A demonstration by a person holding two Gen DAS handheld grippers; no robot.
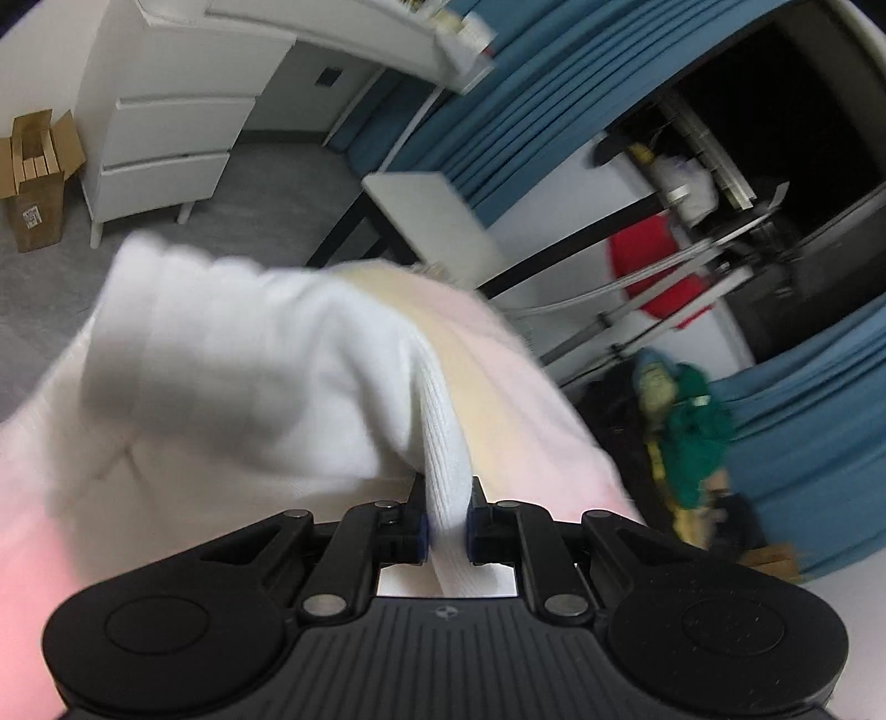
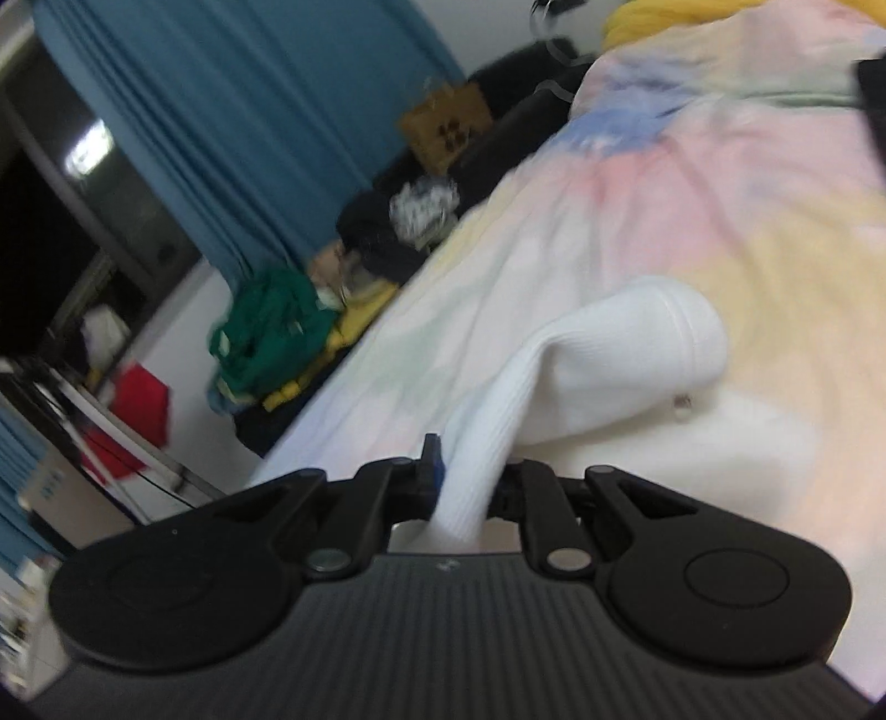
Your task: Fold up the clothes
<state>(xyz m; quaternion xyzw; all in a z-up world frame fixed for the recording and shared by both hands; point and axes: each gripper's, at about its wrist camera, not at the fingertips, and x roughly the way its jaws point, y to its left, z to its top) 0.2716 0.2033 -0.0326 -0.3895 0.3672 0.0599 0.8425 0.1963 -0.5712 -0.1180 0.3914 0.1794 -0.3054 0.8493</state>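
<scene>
A white ribbed garment hangs over a bed with a pastel pink, yellow and blue cover. My left gripper is shut on a fold of its ribbed edge, and the cloth drapes forward and left from the jaws. In the right wrist view my right gripper is shut on another part of the same white garment, which runs up and right and lies on the bed cover. Both views are blurred by motion.
A white drawer unit and a cardboard box stand on the grey floor. Blue curtains hang by a dark window. A pile of green and yellow clothes and dark items lie beside the bed. A yellow cloth lies at the bed's far end.
</scene>
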